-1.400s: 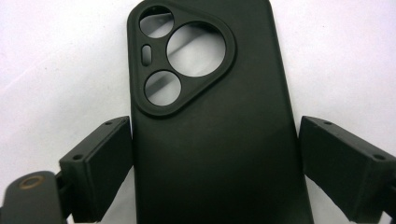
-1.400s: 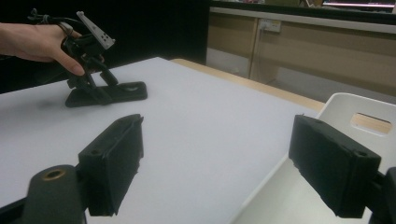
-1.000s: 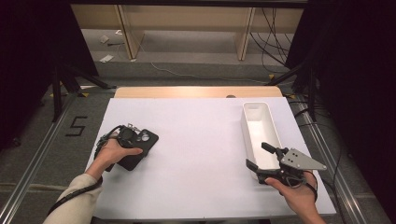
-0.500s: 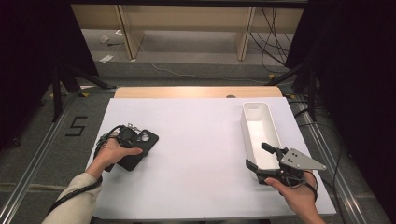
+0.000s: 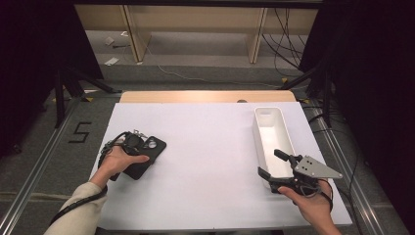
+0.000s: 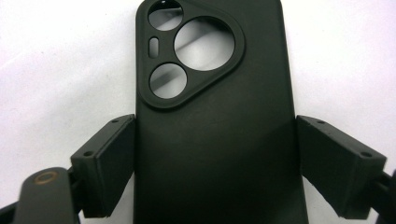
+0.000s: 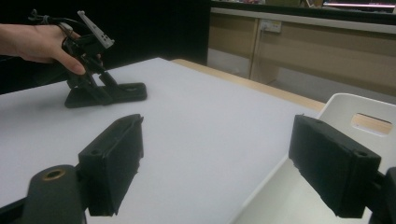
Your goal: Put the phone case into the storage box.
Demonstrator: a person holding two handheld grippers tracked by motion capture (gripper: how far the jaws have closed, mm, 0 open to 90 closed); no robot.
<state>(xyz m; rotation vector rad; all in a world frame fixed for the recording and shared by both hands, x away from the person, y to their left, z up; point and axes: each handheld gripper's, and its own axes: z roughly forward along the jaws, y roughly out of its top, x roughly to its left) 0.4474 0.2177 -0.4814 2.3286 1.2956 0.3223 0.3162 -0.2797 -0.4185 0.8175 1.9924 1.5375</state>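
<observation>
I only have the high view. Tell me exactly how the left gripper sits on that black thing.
Observer: It's a phone case, back side up. The left gripper has a pad against each long edge, just below the camera cutout, and I can see no gap.
Operator: Check whether it's off the table.
Observer: No. In the right gripper view it lies flat on the white table.
Operator: Now report on the right gripper.
Observer: The right gripper has its jaws wide apart with nothing between them, next to the white tray.
</observation>
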